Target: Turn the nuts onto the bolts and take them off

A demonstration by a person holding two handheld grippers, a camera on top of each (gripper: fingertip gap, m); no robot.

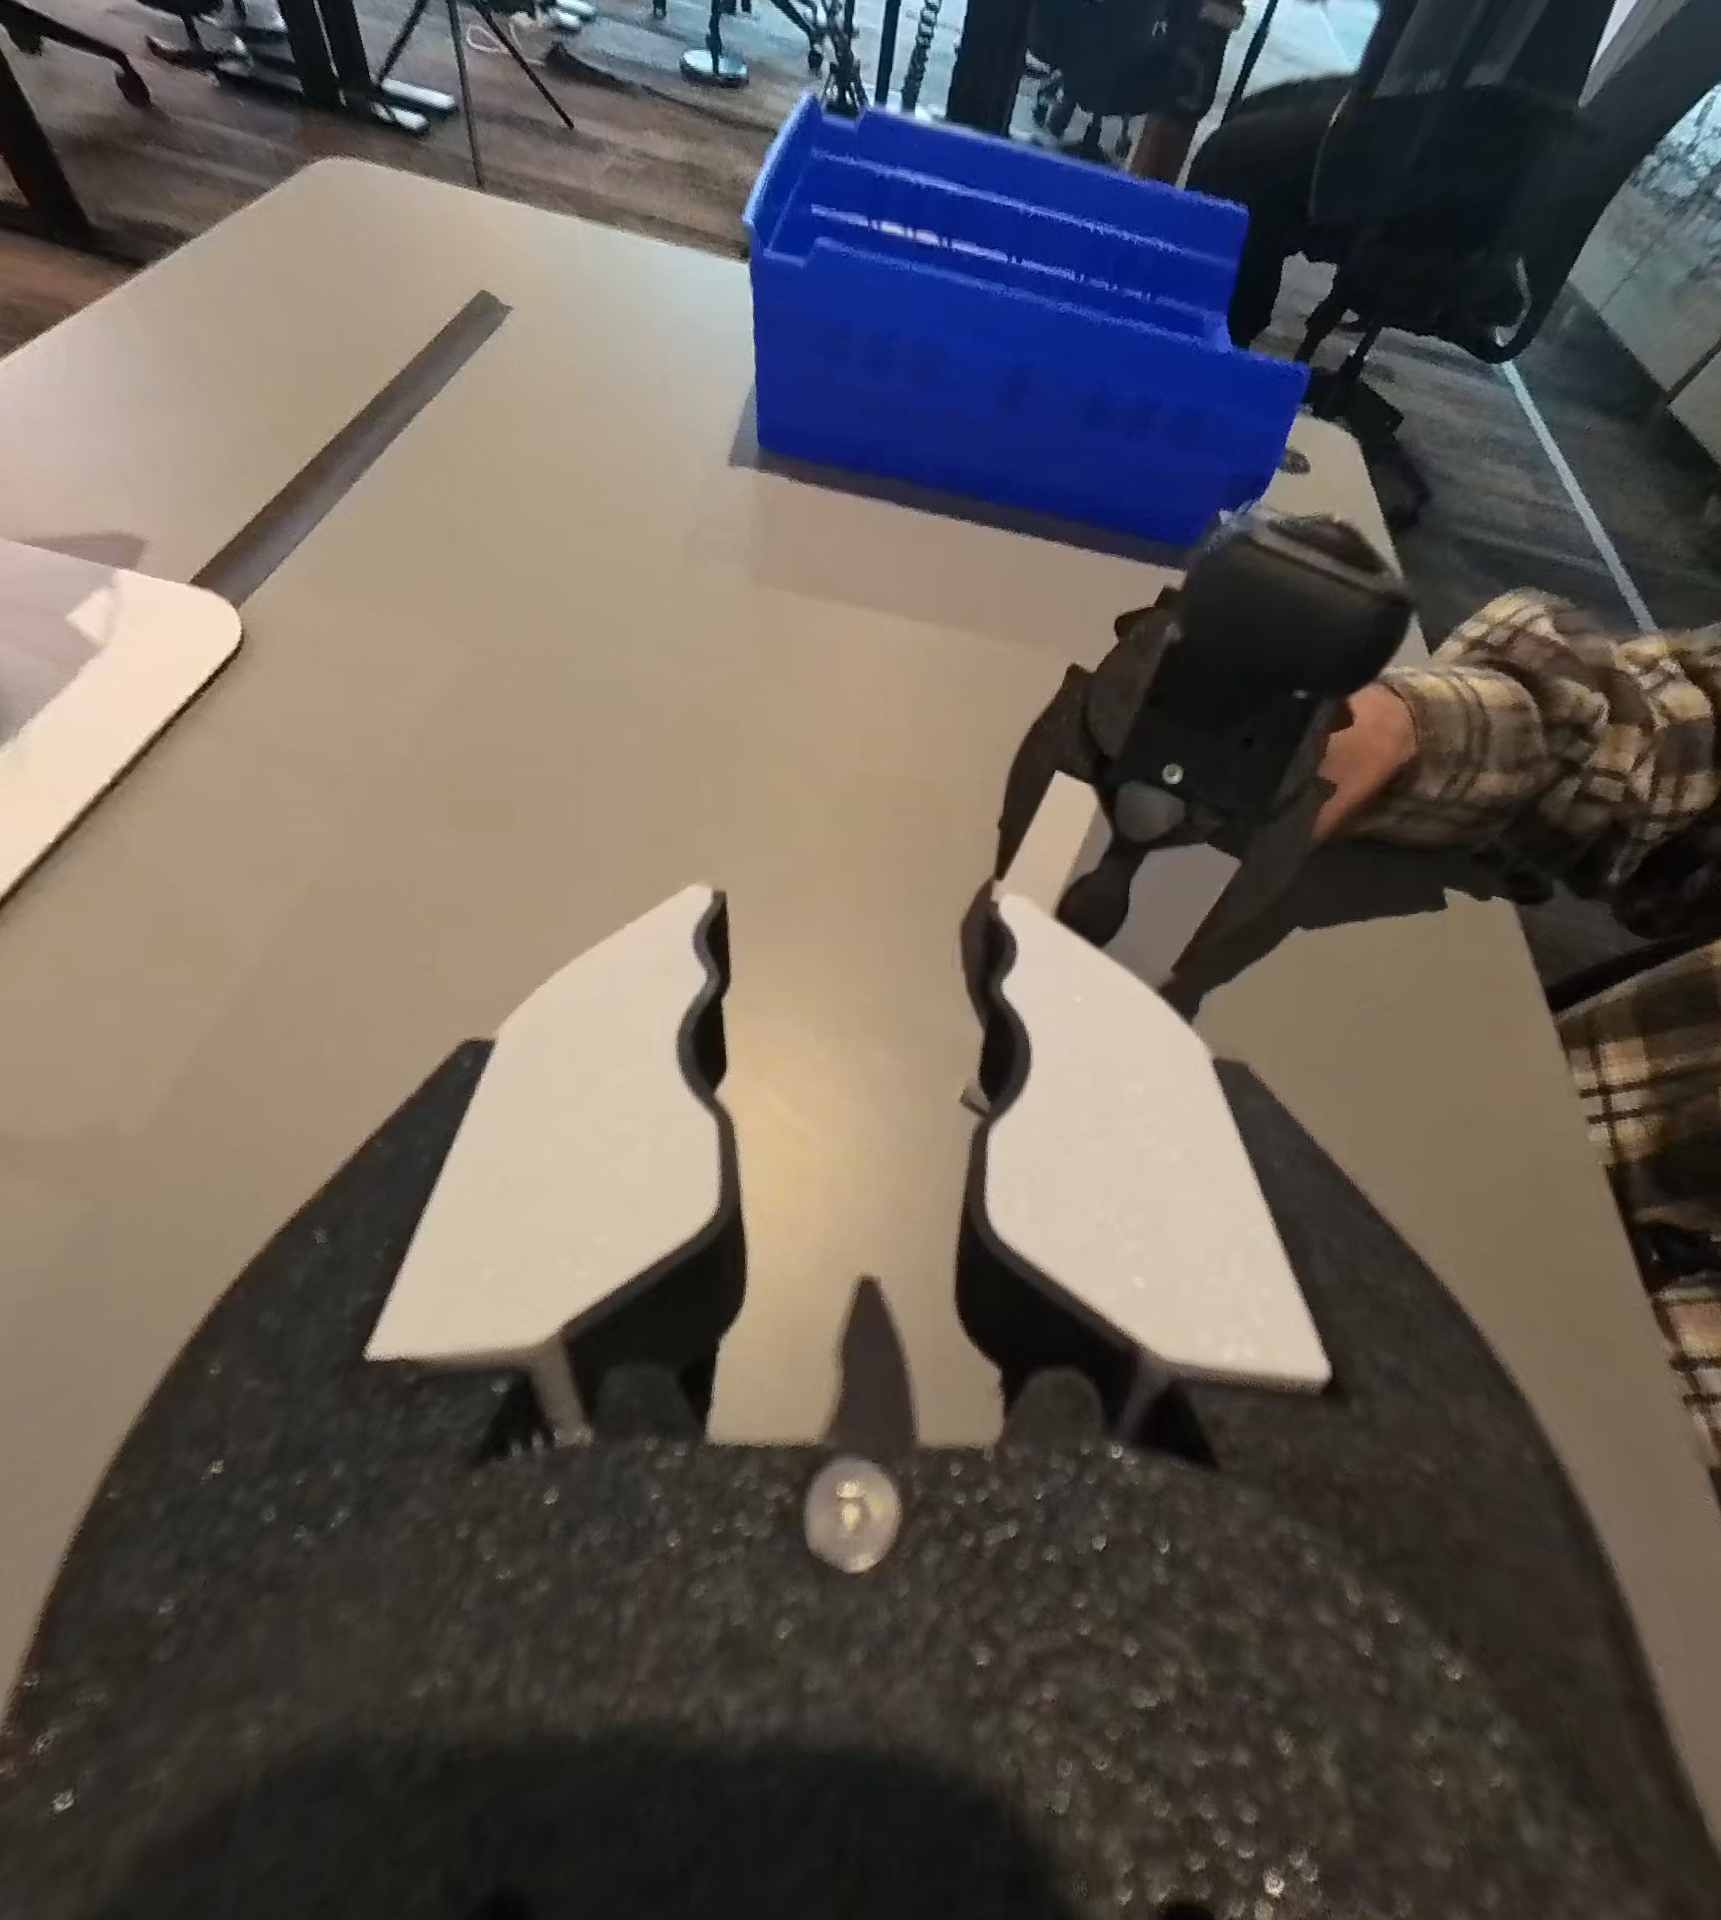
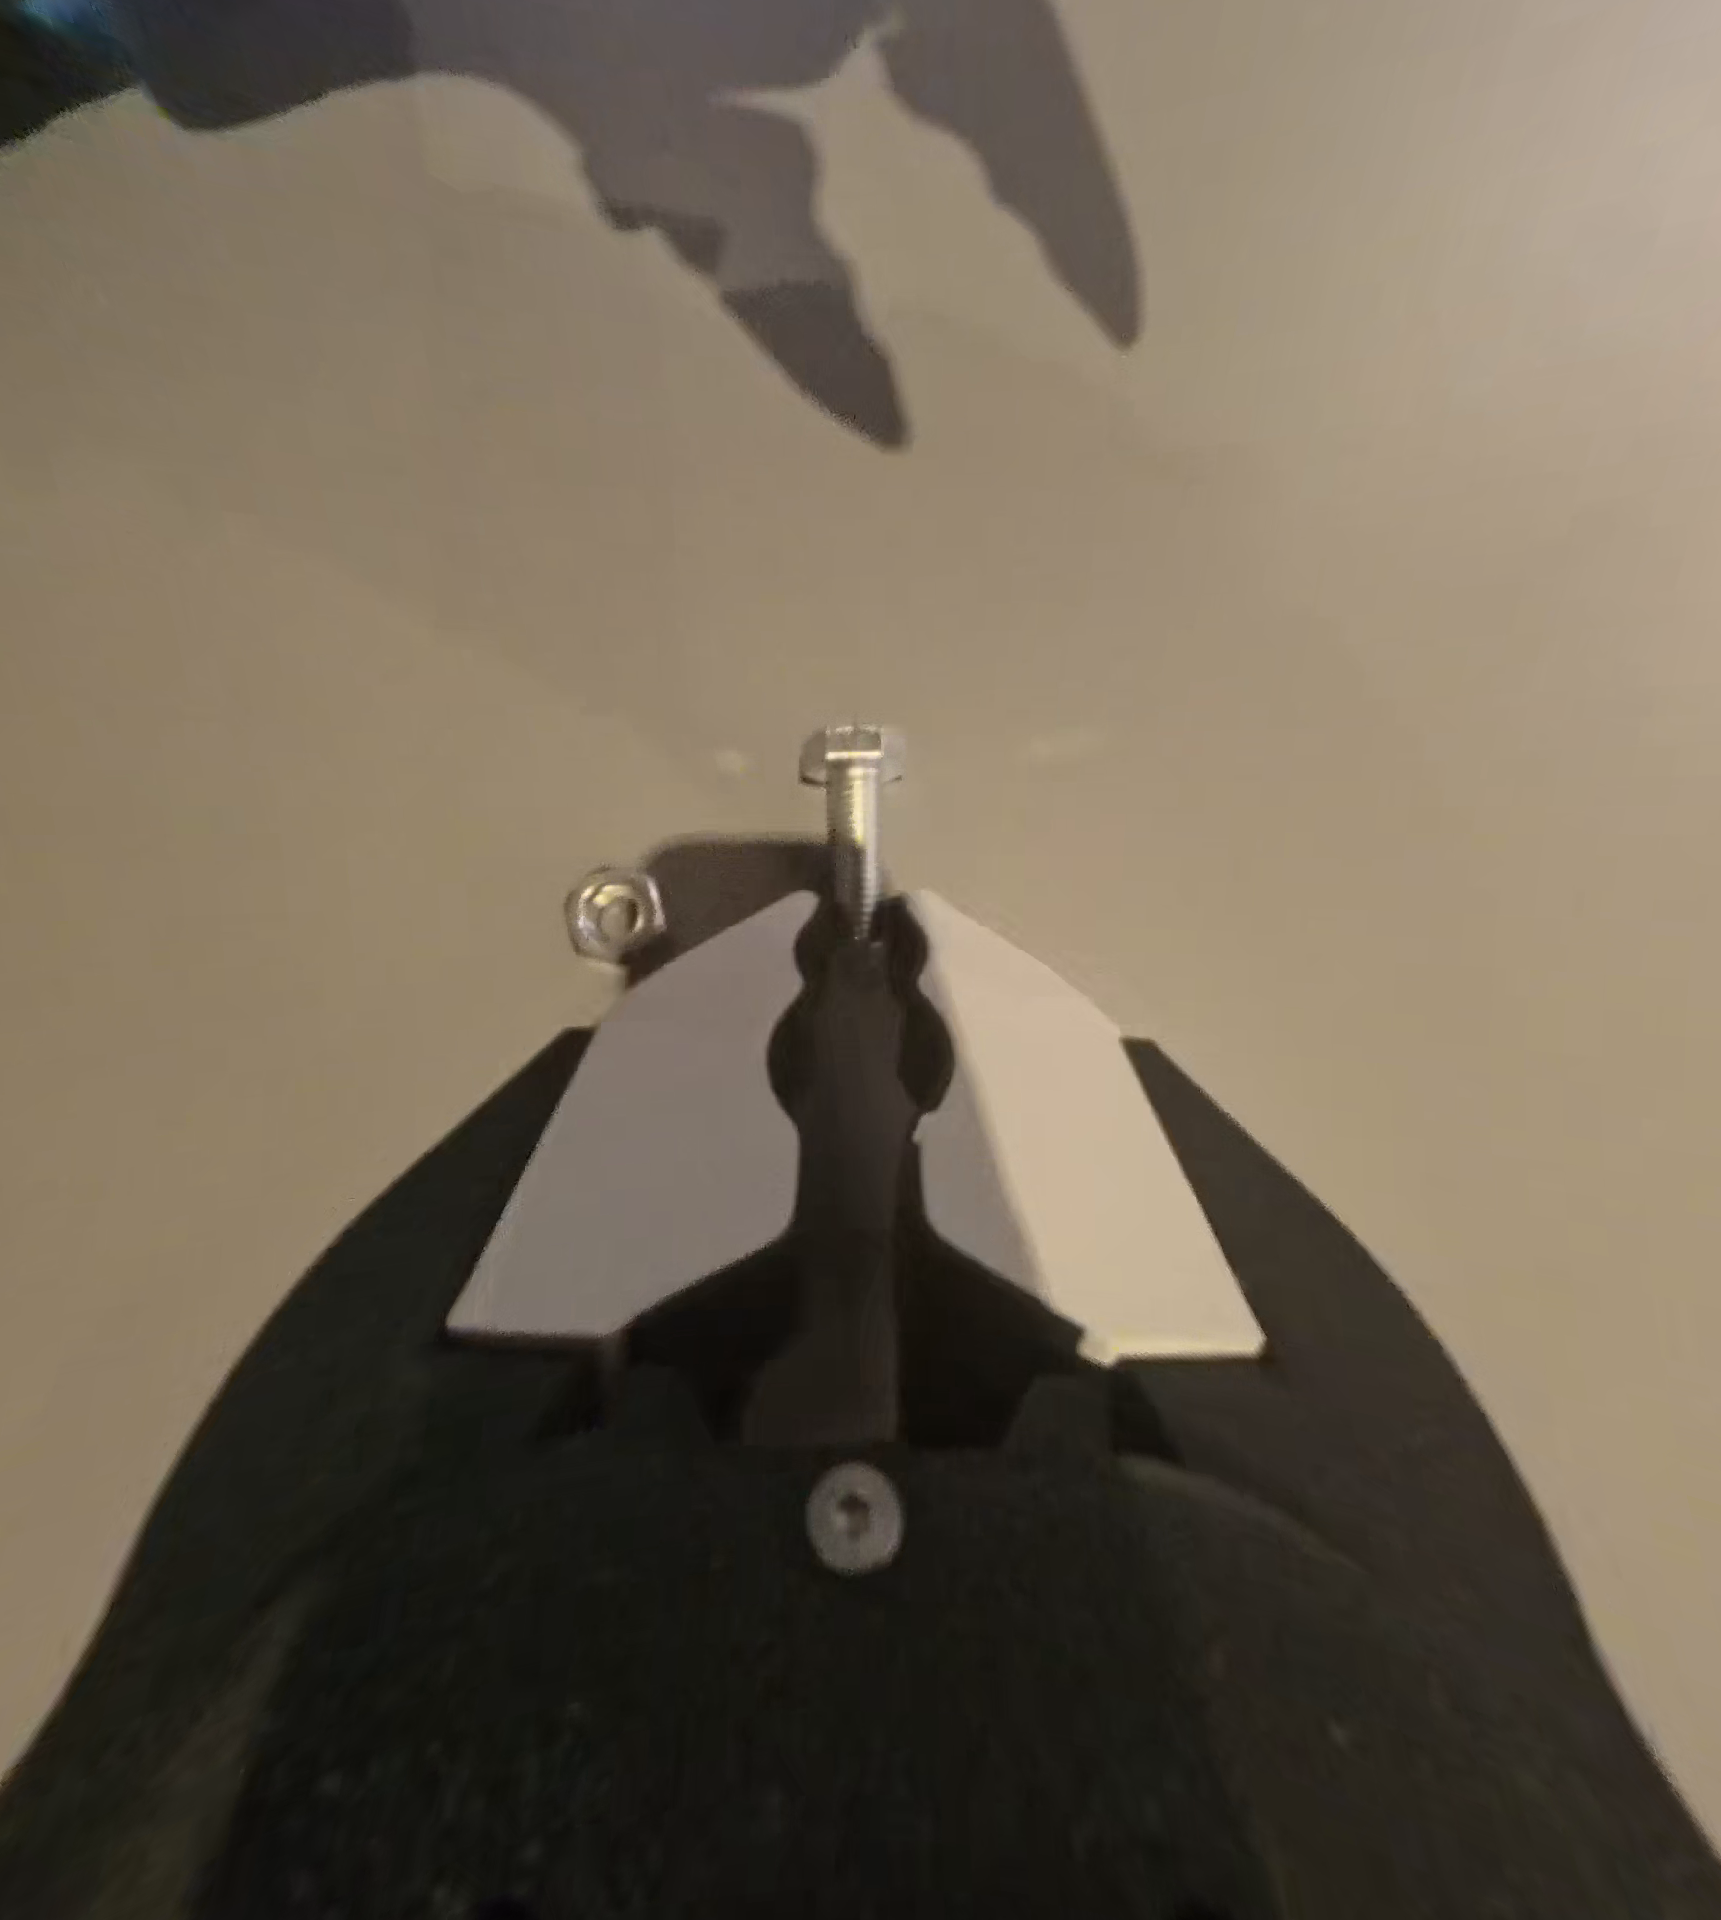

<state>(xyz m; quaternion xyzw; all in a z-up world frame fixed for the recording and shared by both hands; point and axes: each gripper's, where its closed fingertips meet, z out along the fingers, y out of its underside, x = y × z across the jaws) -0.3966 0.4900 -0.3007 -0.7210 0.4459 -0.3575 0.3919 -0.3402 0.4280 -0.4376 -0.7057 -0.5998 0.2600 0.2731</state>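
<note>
In the right wrist view my right gripper (image 2: 861, 914) is shut on the threaded end of a silver bolt (image 2: 851, 821). The bolt's head points away from me, just above the beige table (image 2: 316, 623). A silver hex nut (image 2: 614, 916) lies flat on the table just left of the fingertips. In the left wrist view my left gripper (image 1: 845, 914) is open and empty above the table (image 1: 523, 727). The right gripper (image 1: 1095, 914) shows there at the right, pointing down at the table, held by a hand in a plaid sleeve. The bolt and nut do not show in that view.
A blue plastic bin (image 1: 1001, 343) stands at the table's far side. A white board (image 1: 56, 707) with grey round shapes lies at the left edge. A dark slot (image 1: 357, 436) runs along the table. The right table edge (image 1: 1521, 935) is close to the right gripper. The left gripper's tips are roughly 15 cm from the right gripper's. The silver hex nut (image 2: 614, 916) is about 4 cm from my right fingertips and 15 cm from my left.
</note>
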